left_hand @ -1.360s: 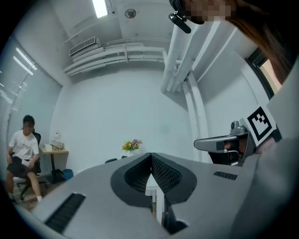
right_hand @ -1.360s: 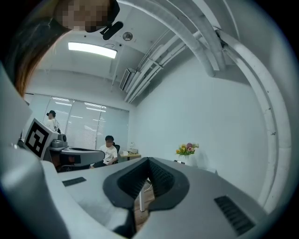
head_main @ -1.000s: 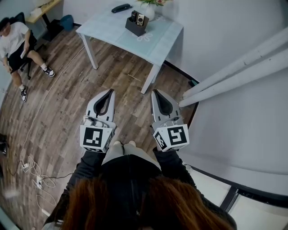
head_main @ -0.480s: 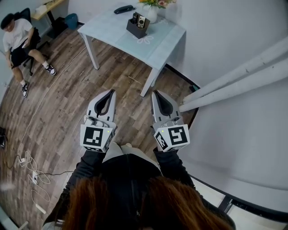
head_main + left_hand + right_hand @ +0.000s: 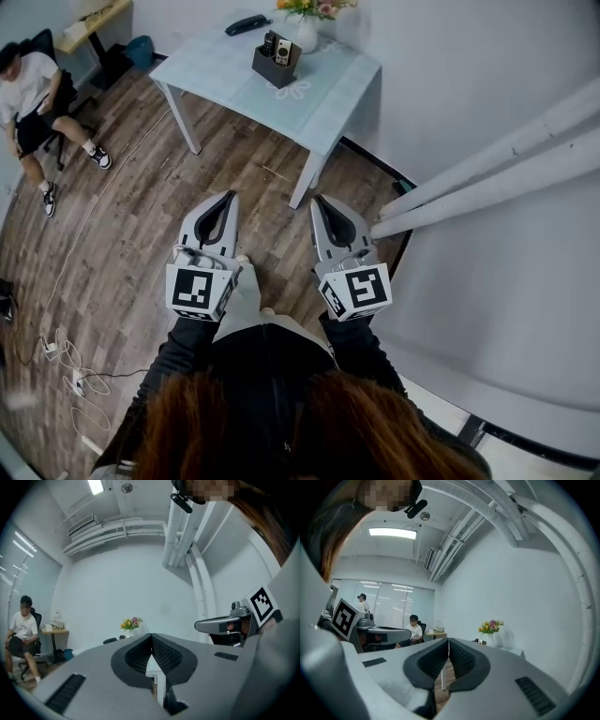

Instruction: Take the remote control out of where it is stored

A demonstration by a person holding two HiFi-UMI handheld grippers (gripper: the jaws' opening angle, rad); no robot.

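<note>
Head view: remote control point(image 5: 283, 51) stands in black holder point(image 5: 270, 69).

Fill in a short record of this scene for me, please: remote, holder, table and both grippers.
remote control: upright in the holder, not yet taken
holder: dark box on the table, beside the flower vase
table: pale, against the wall
left gripper: shut, empty, short of the table
right gripper: shut, empty, short of the table

Our head camera looks steeply down toward the far table point(image 5: 319, 94); cameras on the left gripper point(image 5: 228, 198) and right gripper point(image 5: 319, 202) face that table level.
</note>
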